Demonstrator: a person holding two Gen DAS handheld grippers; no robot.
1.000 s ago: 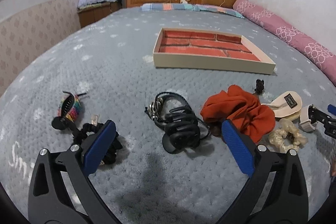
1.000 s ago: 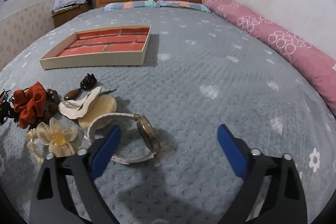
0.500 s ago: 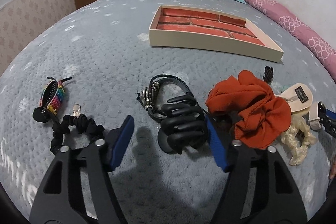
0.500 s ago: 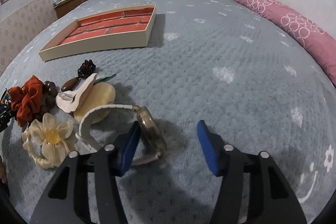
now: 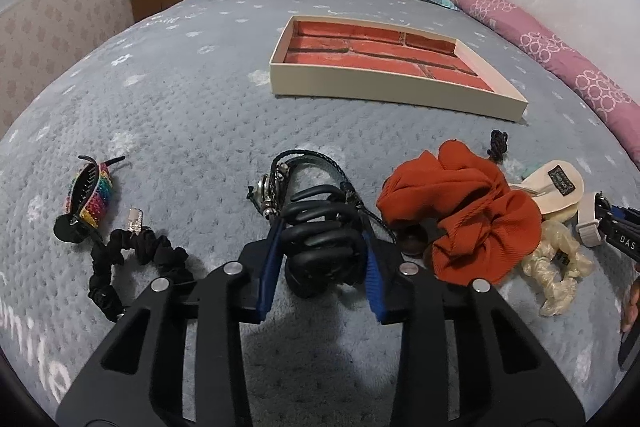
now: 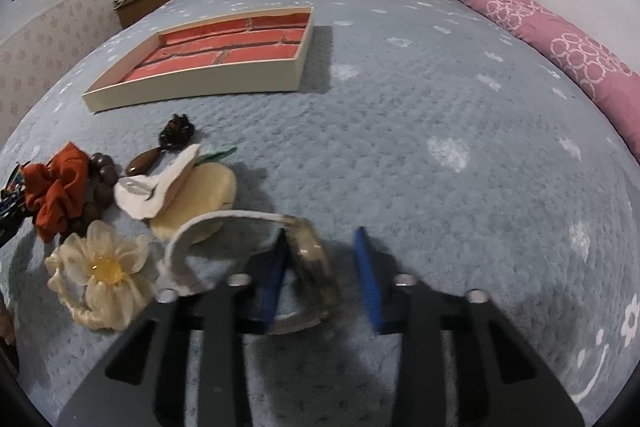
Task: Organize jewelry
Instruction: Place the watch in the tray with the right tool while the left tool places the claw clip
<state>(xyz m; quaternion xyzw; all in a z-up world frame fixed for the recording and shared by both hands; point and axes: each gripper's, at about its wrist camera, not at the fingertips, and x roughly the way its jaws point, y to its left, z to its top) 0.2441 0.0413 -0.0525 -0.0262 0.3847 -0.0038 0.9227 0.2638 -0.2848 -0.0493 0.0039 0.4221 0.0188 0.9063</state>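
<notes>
My left gripper [image 5: 320,239] is shut on a black claw hair clip [image 5: 320,239] that lies on the grey bedspread, with a dark braided bracelet [image 5: 304,167] just beyond it. My right gripper [image 6: 322,259] is narrowed around the face of a white-strap watch [image 6: 308,259]; its left pad touches the watch, and a gap remains at the right pad. An orange scrunchie [image 5: 472,211] lies to the right of the claw clip. The brick-patterned tray [image 5: 384,59] sits farther up the bed and also shows in the right wrist view [image 6: 208,63].
A rainbow hair clip [image 5: 90,193] and black scrunchie [image 5: 132,259] lie at the left. A cream flower scrunchie [image 6: 100,275], cream felt clips [image 6: 176,183] and brown beads [image 6: 104,179] lie left of the watch. A pink bolster [image 6: 540,31] lines the right edge.
Both grippers have moved forward and down and narrowed. The left has closed onto the black claw clip; the right has closed in around the watch face.
</notes>
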